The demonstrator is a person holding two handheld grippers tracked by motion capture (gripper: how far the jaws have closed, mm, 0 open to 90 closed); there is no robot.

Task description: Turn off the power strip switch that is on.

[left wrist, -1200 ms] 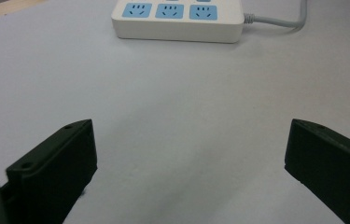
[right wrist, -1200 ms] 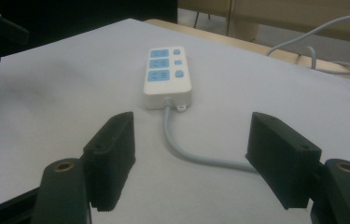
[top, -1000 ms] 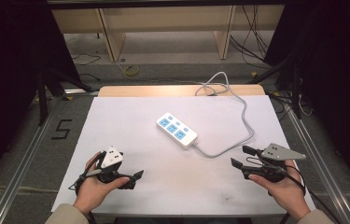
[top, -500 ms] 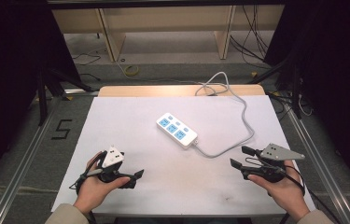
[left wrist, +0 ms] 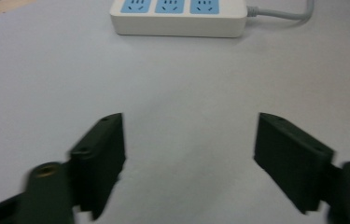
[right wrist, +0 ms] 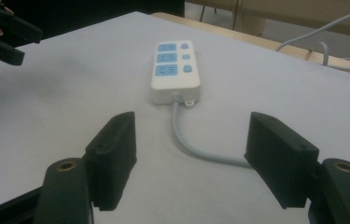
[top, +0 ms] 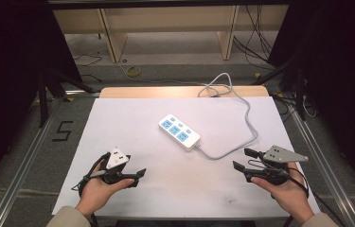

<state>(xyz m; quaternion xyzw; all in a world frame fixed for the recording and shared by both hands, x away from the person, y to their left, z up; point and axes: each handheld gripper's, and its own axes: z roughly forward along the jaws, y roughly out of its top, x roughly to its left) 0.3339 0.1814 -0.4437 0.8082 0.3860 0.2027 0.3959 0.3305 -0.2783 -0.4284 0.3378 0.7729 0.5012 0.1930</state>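
One white power strip (top: 179, 132) lies on the tabletop (top: 132, 118), a little toward twelve o'clock of its centre. It carries three blue sockets (top: 174, 129) in a row and three small blue switches (right wrist: 185, 57) beside them. One grey cord (top: 241, 127) leaves the strip and loops off toward one o'clock. Two tongs are here: the left tongs (top: 139, 174) at seven o'clock and the right tongs (top: 244, 159) at five o'clock, one in each of the person's two hands.

Left gripper (top: 135, 176), held low at the table's (top: 132, 118) near-left edge: jaws have just been closing, nothing between them. Right gripper (top: 244, 159), near-right edge: its 2 jaws apart, empty.
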